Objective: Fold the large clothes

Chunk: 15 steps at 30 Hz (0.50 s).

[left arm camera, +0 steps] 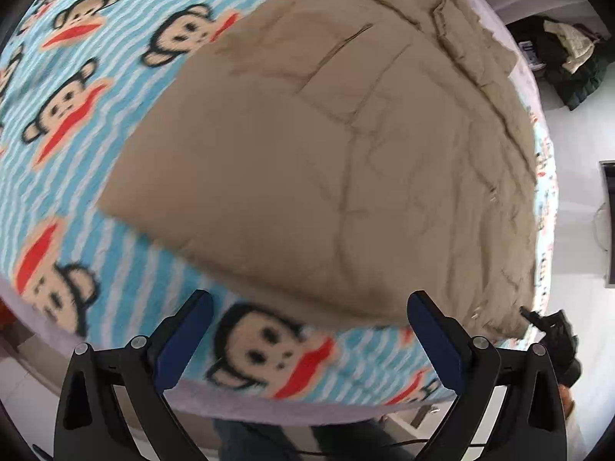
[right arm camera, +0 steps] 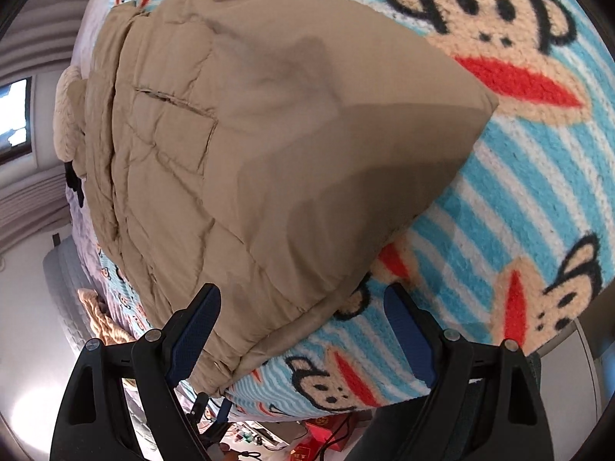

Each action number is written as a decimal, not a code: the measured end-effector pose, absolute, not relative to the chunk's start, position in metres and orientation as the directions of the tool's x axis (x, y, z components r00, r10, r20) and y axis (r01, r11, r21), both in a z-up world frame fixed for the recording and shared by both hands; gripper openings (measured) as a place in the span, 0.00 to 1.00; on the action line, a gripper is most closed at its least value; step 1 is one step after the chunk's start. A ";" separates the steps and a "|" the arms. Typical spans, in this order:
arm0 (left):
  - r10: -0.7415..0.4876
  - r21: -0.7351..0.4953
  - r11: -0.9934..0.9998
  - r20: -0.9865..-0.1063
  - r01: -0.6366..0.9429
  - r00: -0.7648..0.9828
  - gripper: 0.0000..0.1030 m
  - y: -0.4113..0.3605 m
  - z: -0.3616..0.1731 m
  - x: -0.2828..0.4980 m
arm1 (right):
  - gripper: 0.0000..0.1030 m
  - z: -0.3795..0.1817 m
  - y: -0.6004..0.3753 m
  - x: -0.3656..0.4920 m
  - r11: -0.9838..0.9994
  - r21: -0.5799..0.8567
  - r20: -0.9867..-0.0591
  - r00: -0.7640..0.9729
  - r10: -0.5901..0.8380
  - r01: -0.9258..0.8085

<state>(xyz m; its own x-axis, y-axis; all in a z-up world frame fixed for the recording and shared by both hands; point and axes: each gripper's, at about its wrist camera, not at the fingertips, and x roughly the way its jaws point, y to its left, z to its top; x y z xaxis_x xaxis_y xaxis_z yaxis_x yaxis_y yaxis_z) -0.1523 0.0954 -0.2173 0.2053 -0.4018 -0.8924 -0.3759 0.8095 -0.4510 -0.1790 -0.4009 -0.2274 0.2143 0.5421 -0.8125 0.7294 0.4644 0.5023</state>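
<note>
Left gripper (left arm camera: 309,330) and right gripper (right arm camera: 301,326), both with fingers spread wide and holding nothing, poised above the near edge of the bed. Between the left fingers lies only the monkey-print blanket (left arm camera: 77,176), just short of the garment's hem. The right gripper sits over the near corner of the padded tan coat (right arm camera: 246,176), its left finger (right arm camera: 196,330) overlapping the hem in the right wrist view; whether it touches the cloth cannot be told.

The coat (left arm camera: 315,161) lies flat on the blanket, towards one side of the bed, already partly folded into a broad panel with a slanted welt pocket (right arm camera: 177,103) uppermost. Its bulkier collar end (left arm camera: 430,7) lies at the far side, near the headboard. Beyond the bed, a heap of dark clothes (left arm camera: 565,57) lies on the floor.

The step in hand appears to be taking the near hem for a further fold. Done well, each gripper would pinch through all layers at a corner of the hem, both lifting together and level, carrying the edge towards the collar so that the padding does not bunch or slide on the fleece.
</note>
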 end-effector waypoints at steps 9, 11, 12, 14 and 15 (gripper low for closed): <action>-0.437 -0.496 0.759 -0.868 -0.421 0.235 0.98 0.090 -0.235 -0.115 | 0.87 -0.225 -0.422 -0.183 0.378 0.539 -0.791 0.298 0.534 0.752; -0.434 -0.495 0.760 -0.869 -0.422 0.237 0.98 0.090 -0.235 -0.111 | 0.87 -0.227 -0.426 -0.186 0.354 0.547 -0.783 0.313 0.538 0.759; -0.434 -0.496 0.761 -0.868 -0.418 0.241 0.97 0.090 -0.234 -0.110 | 0.87 -0.228 -0.427 -0.187 0.346 0.551 -0.778 0.319 0.540 0.759; -0.430 -0.494 0.769 -0.869 -0.405 0.243 0.70 0.089 -0.230 -0.106 | 0.87 -0.229 -0.428 -0.185 0.340 0.567 -0.769 0.333 0.546 0.751; -0.435 -0.495 0.774 -0.869 -0.395 0.236 0.45 0.089 -0.229 -0.104 | 0.87 -0.229 -0.427 -0.183 0.331 0.586 -0.755 0.350 0.555 0.740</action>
